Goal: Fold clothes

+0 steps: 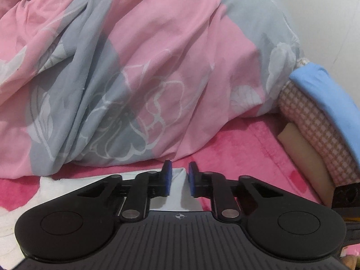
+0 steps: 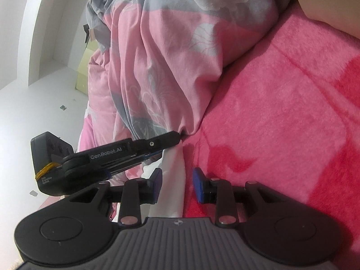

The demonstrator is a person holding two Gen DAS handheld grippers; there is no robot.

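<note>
black left gripper (image 1: 180, 175) and right gripper (image 2: 177, 183), blue-padded jaws, ribbed grey housings, silver pivot pins.

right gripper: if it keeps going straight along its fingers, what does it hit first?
Probably the white cloth, which already runs between the right gripper's spread fingers. Past that comes the pink-and-grey quilt, where the left gripper's tip also sits. Depth is unclear, so it may pass over the cloth.
</note>
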